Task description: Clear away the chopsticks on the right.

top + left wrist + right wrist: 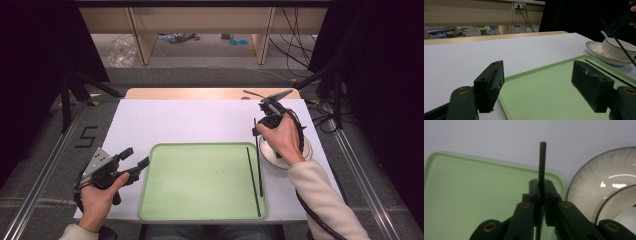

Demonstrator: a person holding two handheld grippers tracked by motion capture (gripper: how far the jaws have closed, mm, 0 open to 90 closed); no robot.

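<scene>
Black thin chopstick (542, 162), round-tipped, pinched between pressed-together jaws of right gripper (541, 185), tip poking past pads over green tray (200, 180) edge, second chopstick (253, 174) lying in tray, bowl (619, 48) on plate (589, 180) just beside, left gripper (541, 85) spread, holding nothing, at tray's left edge

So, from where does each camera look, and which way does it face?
High view: above the table's near edge, facing forward and down on the flat light-green plastic tray; both forearms show.
Left gripper view: on the left hand-held gripper, looking low across the tray through open jaws.
Right gripper view: on the right hand-held gripper, looking down, shut on a thin black chopstick.
All share the tray and the round white ceramic plate.
</scene>
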